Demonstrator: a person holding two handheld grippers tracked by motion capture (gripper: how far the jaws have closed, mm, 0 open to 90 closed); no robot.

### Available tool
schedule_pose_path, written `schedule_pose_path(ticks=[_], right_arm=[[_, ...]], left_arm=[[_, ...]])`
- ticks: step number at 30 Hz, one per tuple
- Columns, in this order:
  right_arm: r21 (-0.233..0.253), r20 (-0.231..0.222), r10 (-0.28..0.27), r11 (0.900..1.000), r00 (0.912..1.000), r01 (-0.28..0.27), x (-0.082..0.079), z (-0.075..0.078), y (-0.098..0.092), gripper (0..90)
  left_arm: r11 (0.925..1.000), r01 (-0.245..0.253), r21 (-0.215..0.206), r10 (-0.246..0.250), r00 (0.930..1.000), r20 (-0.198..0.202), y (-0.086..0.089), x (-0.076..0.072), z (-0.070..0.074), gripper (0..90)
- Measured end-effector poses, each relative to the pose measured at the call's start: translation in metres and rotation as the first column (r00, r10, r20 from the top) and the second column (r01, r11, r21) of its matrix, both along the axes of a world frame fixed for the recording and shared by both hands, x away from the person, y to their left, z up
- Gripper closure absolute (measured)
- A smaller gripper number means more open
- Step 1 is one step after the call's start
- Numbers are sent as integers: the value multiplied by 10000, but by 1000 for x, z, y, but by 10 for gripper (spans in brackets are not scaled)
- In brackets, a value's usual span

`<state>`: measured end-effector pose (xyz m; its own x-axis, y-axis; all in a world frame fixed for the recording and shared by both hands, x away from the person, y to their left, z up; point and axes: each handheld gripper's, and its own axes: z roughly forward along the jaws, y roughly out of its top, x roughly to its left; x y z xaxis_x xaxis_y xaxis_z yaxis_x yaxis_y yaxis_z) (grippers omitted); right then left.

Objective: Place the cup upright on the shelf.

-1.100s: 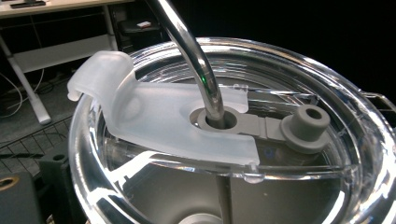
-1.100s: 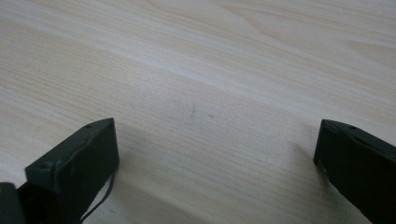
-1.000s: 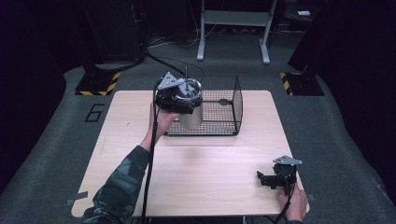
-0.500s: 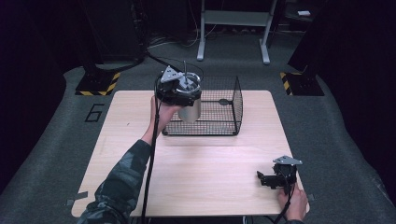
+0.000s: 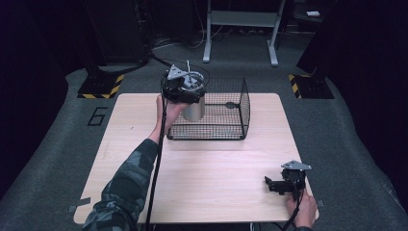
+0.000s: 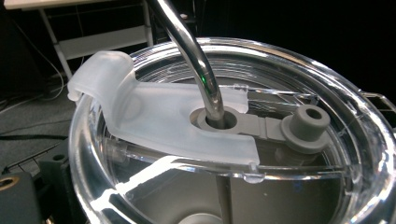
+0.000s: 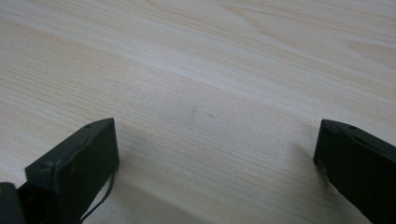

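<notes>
Left gripper point(image 5: 185, 94) clamped on steel tumbler point(image 5: 193, 109), held above wire basket's point(image 5: 243, 103) near-left corner. Metal straw point(image 6: 194, 56) through clear lid point(image 6: 327, 93). Right gripper point(image 5: 279, 185) spread open, idle on table point(image 5: 221, 163). Mid-carry; next, likely lowering into basket, clearing rim.

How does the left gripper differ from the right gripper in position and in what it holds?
The left gripper is raised at the wire basket and grips a steel tumbler; the right gripper rests low on the wooden table, jaws wide open, holding nothing. A hand holds each.
</notes>
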<state>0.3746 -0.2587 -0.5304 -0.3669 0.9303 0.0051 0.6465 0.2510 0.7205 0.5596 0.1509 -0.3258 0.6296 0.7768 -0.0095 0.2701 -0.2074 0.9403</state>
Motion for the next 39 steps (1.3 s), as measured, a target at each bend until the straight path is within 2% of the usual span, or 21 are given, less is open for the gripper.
schedule_pose_path(ticks=[3, 15, 28, 31, 32, 39], right_arm=[[11, -21, 17, 10000, 10000, -17, 0, 0, 0, 0], [-22, 13, 54, 10000, 10000, -54, 0, 0, 0, 0], [-27, 40, 31, 10000, 10000, -31, 0, 0, 0, 0], [-28, 39, 33, 10000, 10000, -33, 0, 0, 0, 0], [-41, 51, 50, 10000, 10000, -49, 0, 0, 0, 0], [-29, 40, 28, 10000, 10000, -28, 0, 0, 0, 0]], left_arm=[[9998, -187, -101, 186, 9997, -131, -3, 6, -5, 39], [9981, -608, -45, 605, 9973, -417, -14, 23, -21, 38], [9963, -861, 0, 858, 9937, -726, -26, 38, -38, 38], [9961, -881, 81, 885, 9927, -816, -29, 42, -42, 38], [9959, -864, 256, 883, 9927, -821, -29, 44, -43, 38], [9953, -942, 245, 963, 9897, -1057, -36, 52, -53, 38]])
